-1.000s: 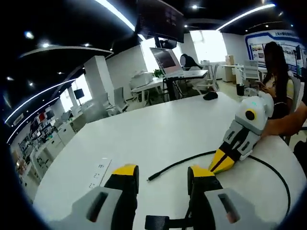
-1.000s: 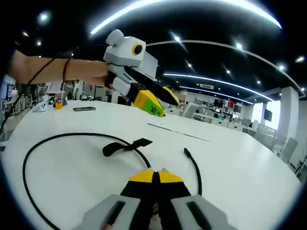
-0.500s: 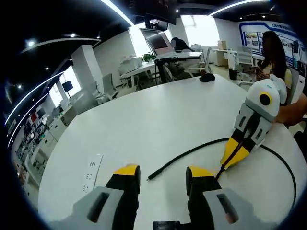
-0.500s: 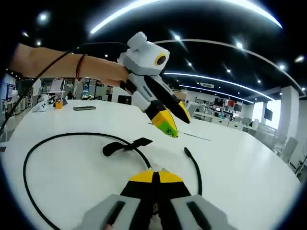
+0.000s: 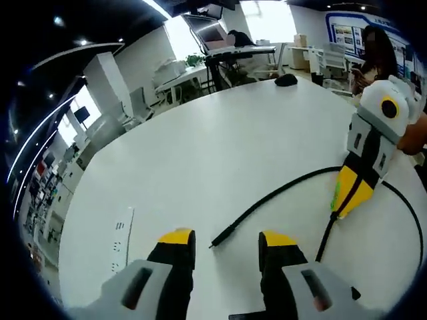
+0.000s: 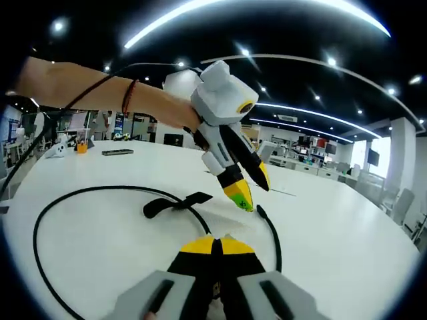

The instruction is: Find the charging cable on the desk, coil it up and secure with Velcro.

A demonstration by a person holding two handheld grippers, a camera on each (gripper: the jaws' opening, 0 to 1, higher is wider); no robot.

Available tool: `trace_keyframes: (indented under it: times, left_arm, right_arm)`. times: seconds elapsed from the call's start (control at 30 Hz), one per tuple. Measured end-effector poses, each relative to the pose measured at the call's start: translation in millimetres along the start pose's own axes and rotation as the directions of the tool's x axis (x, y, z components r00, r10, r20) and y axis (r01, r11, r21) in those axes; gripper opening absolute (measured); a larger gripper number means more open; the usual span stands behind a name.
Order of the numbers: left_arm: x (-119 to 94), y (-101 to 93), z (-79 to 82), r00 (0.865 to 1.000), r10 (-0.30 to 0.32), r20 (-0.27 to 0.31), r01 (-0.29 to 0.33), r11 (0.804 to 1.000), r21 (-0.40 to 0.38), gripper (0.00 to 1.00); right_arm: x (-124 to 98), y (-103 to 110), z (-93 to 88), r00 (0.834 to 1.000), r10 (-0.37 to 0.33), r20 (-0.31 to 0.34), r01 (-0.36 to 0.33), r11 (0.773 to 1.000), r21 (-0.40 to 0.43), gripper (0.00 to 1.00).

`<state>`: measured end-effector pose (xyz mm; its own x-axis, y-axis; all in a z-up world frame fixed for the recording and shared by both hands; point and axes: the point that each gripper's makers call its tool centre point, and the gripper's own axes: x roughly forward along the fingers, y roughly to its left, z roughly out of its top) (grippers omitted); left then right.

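Note:
A thin black charging cable (image 6: 40,220) lies in a wide loop on the round white table (image 5: 220,140). Its black Velcro strap (image 6: 175,203) rests flat on the table. The stretch past the strap runs into my right gripper (image 6: 216,244), whose yellow-tipped jaws are pressed together on it. The cable's free plug end (image 6: 259,211) points away from me. My left gripper (image 6: 253,191), held by a hand, hangs open just above that plug. In the left gripper view the plug end (image 5: 215,244) lies between the left gripper's (image 5: 228,239) spread jaws, and the right gripper (image 5: 341,204) touches the cable at the right.
A white power strip (image 5: 120,237) lies near the table's left edge. A black mouse (image 5: 287,79) sits at the far side. A phone (image 6: 117,151) and an orange cup (image 6: 81,147) stand far back left. A person (image 5: 377,57) sits beyond the table.
The left gripper has come down and to the right, from high over the table to just above the plug end. The right gripper and the cable have stayed put.

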<state>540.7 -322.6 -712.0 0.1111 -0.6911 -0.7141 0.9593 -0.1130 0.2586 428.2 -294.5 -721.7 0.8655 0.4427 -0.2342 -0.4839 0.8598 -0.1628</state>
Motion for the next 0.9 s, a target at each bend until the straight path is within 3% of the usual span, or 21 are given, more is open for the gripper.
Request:
trace_keyframes:
  times: [0.23, 0.53, 0.73, 0.9]
  left_arm:
    - [8.0, 1.5, 1.0, 0.999, -0.017, -0.027, 0.018, 1.000, 0.019, 0.34]
    - [16.1, -3.6, -9.3, 0.994, -0.062, -0.095, 0.065, 0.997, 0.032, 0.29]
    - [16.2, -18.1, -13.3, 0.980, -0.124, -0.155, 0.128, 0.992, 0.017, 0.25]
    - [16.8, -25.4, -13.2, 0.969, -0.139, -0.204, 0.153, 0.987, 0.052, 0.22]
  right_arm:
    - [-0.9, 0.8, -0.4, 1.000, 0.001, 0.002, -0.001, 1.000, -0.001, 0.03]
    - [-3.2, 3.3, -1.4, 1.000, 0.001, 0.001, -0.001, 1.000, -0.003, 0.03]
    - [-5.2, 6.7, -1.4, 1.000, 0.000, 0.001, 0.000, 1.000, -0.005, 0.03]
    - [-6.4, 10.4, -0.5, 1.000, 0.001, 0.000, -0.001, 1.000, -0.006, 0.03]
